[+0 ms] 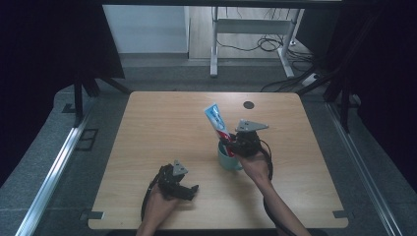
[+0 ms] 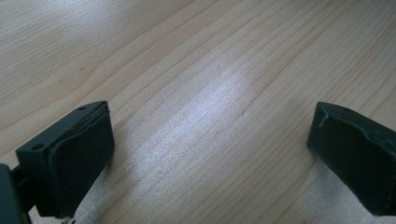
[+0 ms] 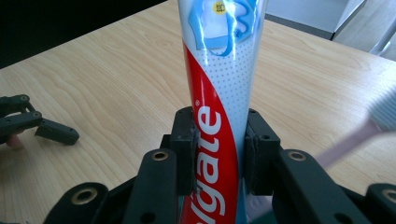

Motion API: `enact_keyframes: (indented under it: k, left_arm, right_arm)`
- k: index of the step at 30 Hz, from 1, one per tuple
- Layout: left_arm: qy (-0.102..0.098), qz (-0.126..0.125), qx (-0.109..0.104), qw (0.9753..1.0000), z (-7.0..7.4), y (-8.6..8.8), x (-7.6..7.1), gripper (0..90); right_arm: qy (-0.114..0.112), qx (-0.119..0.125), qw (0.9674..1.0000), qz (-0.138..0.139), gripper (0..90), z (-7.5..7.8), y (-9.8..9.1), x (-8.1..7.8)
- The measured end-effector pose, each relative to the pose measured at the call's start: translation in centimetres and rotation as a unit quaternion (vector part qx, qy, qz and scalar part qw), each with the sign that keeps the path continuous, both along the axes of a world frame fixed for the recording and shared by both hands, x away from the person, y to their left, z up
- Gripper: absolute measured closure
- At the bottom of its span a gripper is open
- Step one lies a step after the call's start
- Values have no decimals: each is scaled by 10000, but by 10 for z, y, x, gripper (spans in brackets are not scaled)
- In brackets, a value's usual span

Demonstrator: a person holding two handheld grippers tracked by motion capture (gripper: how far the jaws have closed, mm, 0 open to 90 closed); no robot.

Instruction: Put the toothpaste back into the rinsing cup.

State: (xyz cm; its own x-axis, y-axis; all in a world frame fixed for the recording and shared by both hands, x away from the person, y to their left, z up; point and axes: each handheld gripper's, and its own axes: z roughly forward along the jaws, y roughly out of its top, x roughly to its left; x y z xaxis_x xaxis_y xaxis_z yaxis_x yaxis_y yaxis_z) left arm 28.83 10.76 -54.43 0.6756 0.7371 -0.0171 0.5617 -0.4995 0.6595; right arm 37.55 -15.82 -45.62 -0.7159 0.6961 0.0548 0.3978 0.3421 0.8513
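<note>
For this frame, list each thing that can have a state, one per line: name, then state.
Red, white and blue toothpaste tube: upright, leaning, lower end in the cup, clamped.
Teal cup: upright on the wooden table.
Pink toothbrush: blurred, angled beside the tube.
Right gripper: shut on the tube.
Left gripper: open, nothing between the jaws.
</note>
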Motion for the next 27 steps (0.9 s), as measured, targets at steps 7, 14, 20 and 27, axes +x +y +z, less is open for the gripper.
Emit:
enact_keyframes:
  k: [7, 14, 20, 27]
  left_arm:
    - [0, -1, 2, 10000, 0, 0, 0, 5]
    - [-3, 0, 5, 10000, 0, 0, 0, 5]
    - [-2, 2, 4, 10000, 0, 0, 0, 5]
    - [2, 29, -25, 10000, 0, 0, 0, 5]
  right_arm:
    - [33, -54, 10000, 36, 682, -3, -2, -3]
    - [130, -89, 9998, 80, 674, -4, -4, -5]
    - [223, -175, 9995, 121, 662, -5, -5, -6]
    - [360, -280, 9988, 152, 642, -8, -6, -7]
